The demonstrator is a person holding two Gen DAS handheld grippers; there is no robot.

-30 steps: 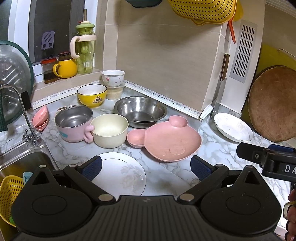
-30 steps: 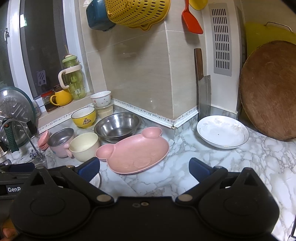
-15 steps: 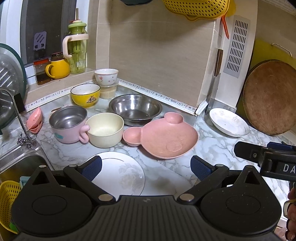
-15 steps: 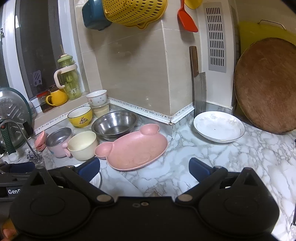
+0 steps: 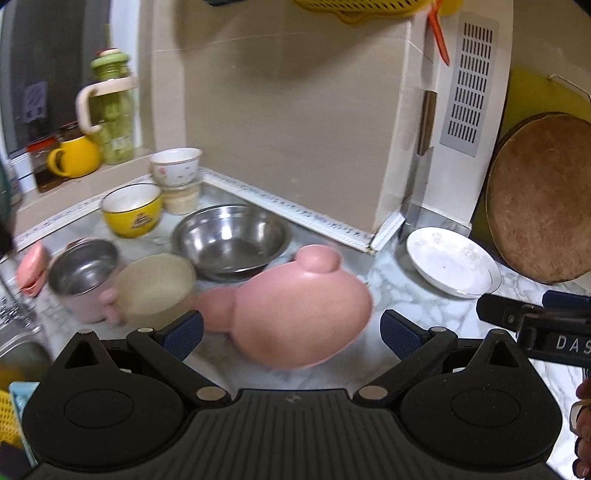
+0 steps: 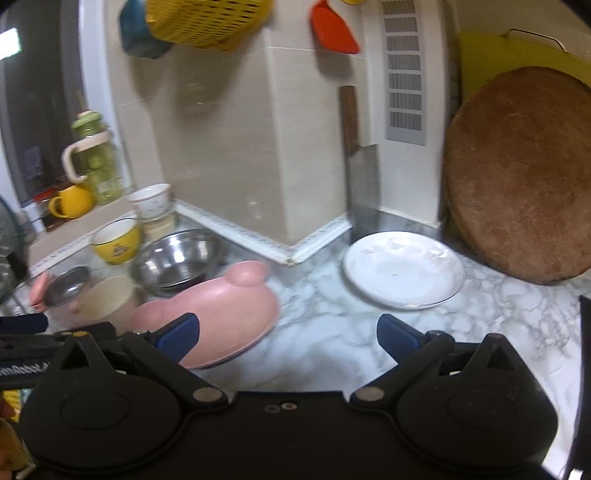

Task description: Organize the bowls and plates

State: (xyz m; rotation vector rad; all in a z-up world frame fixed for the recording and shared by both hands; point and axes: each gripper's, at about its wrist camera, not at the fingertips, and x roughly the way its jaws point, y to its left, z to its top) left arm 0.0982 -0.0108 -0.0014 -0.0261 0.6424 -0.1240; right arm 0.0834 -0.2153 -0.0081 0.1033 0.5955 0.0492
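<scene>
A pink bear-shaped plate (image 5: 295, 314) lies on the marble counter right in front of my open, empty left gripper (image 5: 291, 334). Behind it stand a steel bowl (image 5: 231, 236), a cream bowl (image 5: 155, 290), a pink steel-lined cup (image 5: 83, 277), a yellow bowl (image 5: 131, 208) and a small white bowl (image 5: 175, 171). A white plate (image 5: 450, 260) lies at the right. My right gripper (image 6: 288, 332) is open and empty, between the pink plate (image 6: 218, 314) and the white plate (image 6: 402, 269). Both views are blurred.
A round wooden board (image 6: 524, 173) leans on the right wall, a cleaver (image 6: 362, 184) stands by the corner. A sink (image 5: 18, 350) lies at the left with a yellow basket (image 5: 9, 410). A yellow colander (image 6: 207, 22) hangs above. Jars and a yellow mug (image 5: 75, 158) sit on the sill.
Both grippers have moved forward and lower towards the dishes; the pink plate and the white plate look bigger. The flowered plate in front of the left gripper is almost wholly hidden beneath it.
</scene>
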